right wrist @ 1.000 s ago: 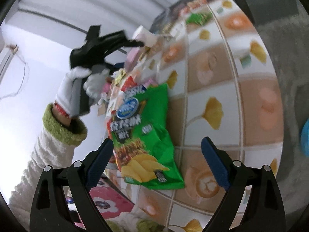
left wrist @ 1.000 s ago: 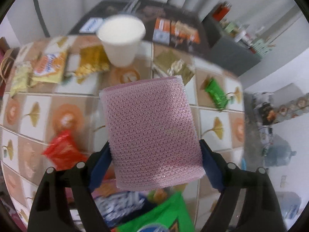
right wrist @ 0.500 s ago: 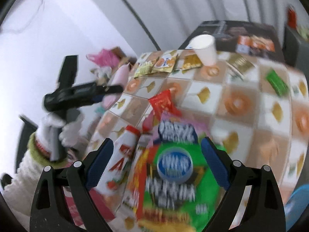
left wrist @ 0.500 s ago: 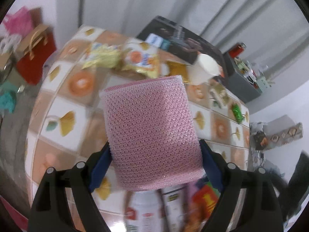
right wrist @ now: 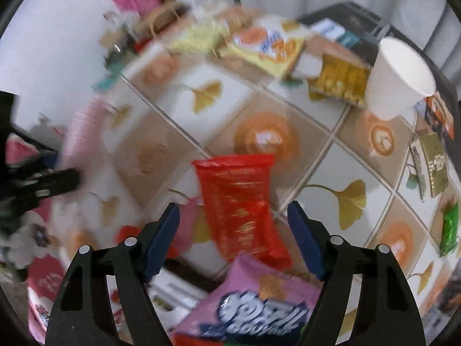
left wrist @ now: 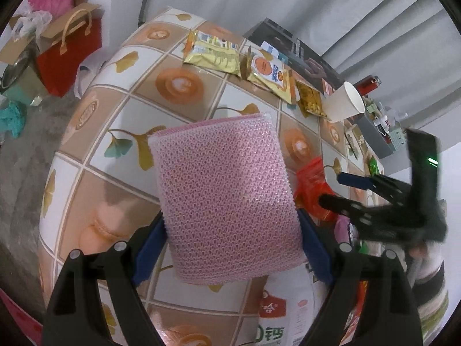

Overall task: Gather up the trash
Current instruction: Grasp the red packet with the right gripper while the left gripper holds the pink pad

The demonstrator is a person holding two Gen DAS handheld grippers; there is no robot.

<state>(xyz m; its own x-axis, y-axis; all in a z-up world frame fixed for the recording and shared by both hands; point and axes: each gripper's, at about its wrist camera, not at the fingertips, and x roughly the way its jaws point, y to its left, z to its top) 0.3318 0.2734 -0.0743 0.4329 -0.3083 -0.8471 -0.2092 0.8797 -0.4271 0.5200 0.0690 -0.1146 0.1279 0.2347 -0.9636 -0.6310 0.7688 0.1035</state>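
Observation:
My left gripper (left wrist: 230, 230) is shut on a pink mesh sponge (left wrist: 224, 196), which it holds above the tiled table (left wrist: 121, 109). In the right wrist view the sponge (right wrist: 83, 132) shows as a pink blur at the left. A red wrapper (right wrist: 239, 201) lies on the table, and the jaws of my right gripper (right wrist: 233, 210) are closing above it. The wrapper sits between the blue pads (right wrist: 299, 225), which stand apart from it. From the left wrist the red wrapper (left wrist: 311, 184) shows just beyond the right gripper's fingers (left wrist: 345, 201).
Yellow snack packets (left wrist: 213, 54), a gold packet (right wrist: 340, 83) and a white paper cup (right wrist: 400, 77) lie along the table's far side. A green wrapper (right wrist: 449, 227) is at the right. A pink snack bag (right wrist: 259, 302) lies near me. Paper bags (left wrist: 69, 54) stand on the floor.
The right gripper swung from the green chip bag to over the red wrapper, and its jaws narrowed. The left gripper carried the sponge leftward across the table, still gripped.

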